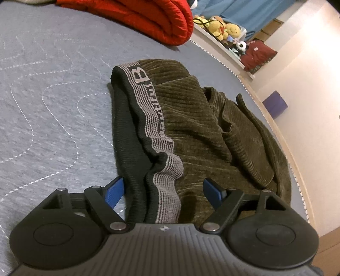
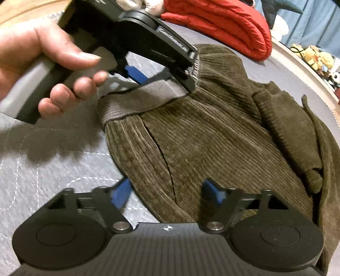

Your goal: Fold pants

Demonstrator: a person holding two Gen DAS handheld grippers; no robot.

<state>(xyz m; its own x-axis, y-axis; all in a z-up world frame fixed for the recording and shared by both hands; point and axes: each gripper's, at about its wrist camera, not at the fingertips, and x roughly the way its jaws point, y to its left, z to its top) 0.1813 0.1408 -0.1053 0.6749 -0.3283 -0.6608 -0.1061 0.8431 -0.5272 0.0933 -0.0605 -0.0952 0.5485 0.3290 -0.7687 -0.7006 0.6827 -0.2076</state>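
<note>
The olive corduroy pants (image 1: 191, 118) lie crumpled on the grey quilted mattress (image 1: 53, 106), waist end toward the person and legs bunched toward the mattress's far edge. The grey striped waistband (image 1: 153, 118) (woven lettering runs along it) stands up in a loose ridge.

The left gripper (image 1: 164, 190) has its blue fingers spread wide on either side of the waistband's near end, the fabric sitting between them but not pinched. From the right wrist view the same tool, held in the person's left hand (image 2: 42, 70), sits over the waistband (image 2: 136, 99); whether it touches the cloth there is hard to say, as the picture is blurred.

The right gripper (image 2: 167, 194) is also wide open, gripping nothing, one finger beside the pants' (image 2: 201, 131) edge over the mattress (image 2: 42, 165), the other over the corduroy.

Beyond the pants lies a folded red quilt (image 1: 144, 19), with plush toys (image 1: 221, 27) on a ledge past the mattress.
</note>
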